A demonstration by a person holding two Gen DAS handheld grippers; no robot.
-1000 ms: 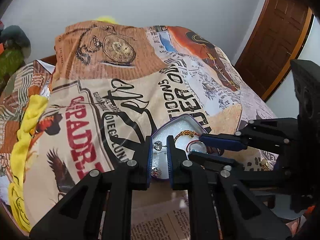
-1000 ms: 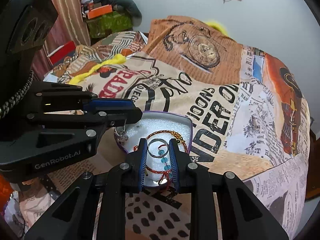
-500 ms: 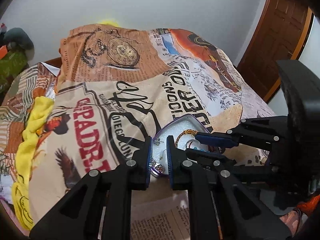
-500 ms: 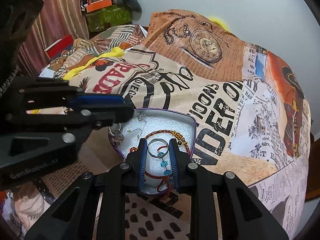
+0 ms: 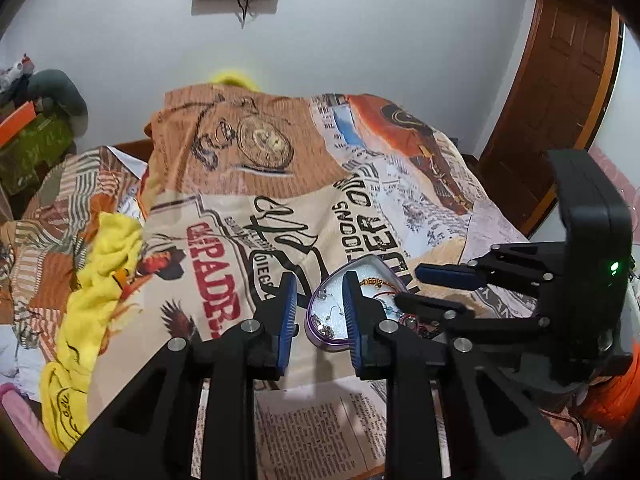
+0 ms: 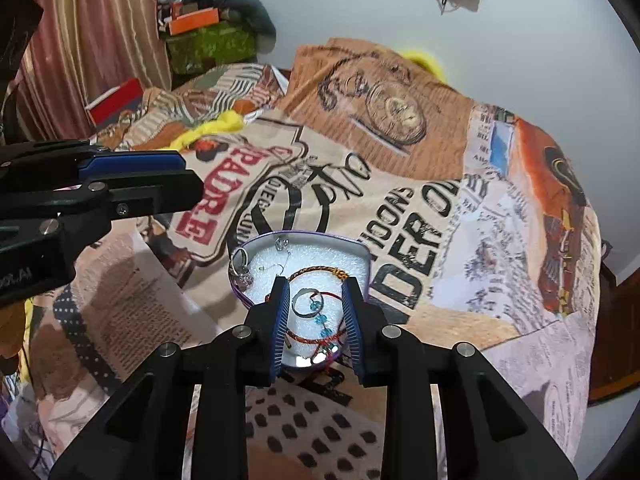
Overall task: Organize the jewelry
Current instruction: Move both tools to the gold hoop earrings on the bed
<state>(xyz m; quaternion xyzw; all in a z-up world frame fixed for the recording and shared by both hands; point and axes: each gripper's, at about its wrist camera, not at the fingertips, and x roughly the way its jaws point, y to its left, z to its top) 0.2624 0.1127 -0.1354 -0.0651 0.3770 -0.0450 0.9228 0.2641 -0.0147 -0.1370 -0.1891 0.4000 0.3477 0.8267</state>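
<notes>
A purple heart-shaped tin [image 6: 366, 258] lined with white foam lies on the printed bedspread [image 6: 400, 208]. In it are a red-and-gold bracelet [image 6: 320, 271], a silver ring [image 6: 301, 305], a blue-beaded piece [image 6: 321, 320] and silver earrings [image 6: 242, 276]. My right gripper [image 6: 316, 316] hovers over the tin's near end, its jaws opening. The ring lies tilted on the foam between them, and no pad touches it. My left gripper [image 5: 320, 308] is raised left of the tin [image 5: 332, 345], its jaws opening with nothing between them. Each gripper shows in the other's view: the left gripper [image 6: 192, 176] and the right gripper [image 5: 408, 285].
A yellow cloth [image 5: 100, 272] is bunched along the bed's left side. A wooden door [image 5: 552, 100] stands at the right and a striped curtain [image 6: 92, 40] at the far left, with stacked boxes [image 6: 200, 36] and a red box [image 6: 116, 100] beyond the bed.
Both grippers' jaws have widened. The ring that stood between the right pads now lies on the foam. The left gripper has lifted up and away from the tin.
</notes>
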